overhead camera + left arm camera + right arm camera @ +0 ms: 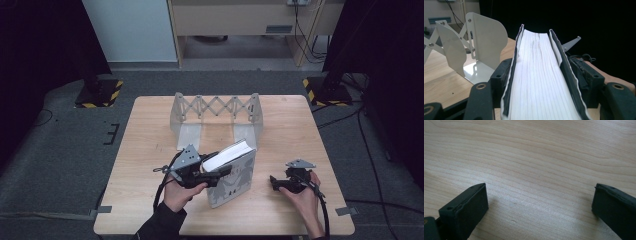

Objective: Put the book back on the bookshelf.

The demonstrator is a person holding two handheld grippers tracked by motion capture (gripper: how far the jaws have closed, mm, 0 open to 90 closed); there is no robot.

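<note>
Our left gripper (pixel 218 175) clamps a thick book (pixel 231 172) upright near the desk's (pixel 150 150) front edge; our right gripper (pixel 278 182) rests wide open, holding nothing.

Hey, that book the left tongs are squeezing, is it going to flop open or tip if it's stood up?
The book looks thick with thin soft covers, so it probably feels fairly heavy and may sag a little. The left tongs clamp both covers, which should keep it shut. Stood free, it might tip; the bookend rack would likely steady it.
</note>
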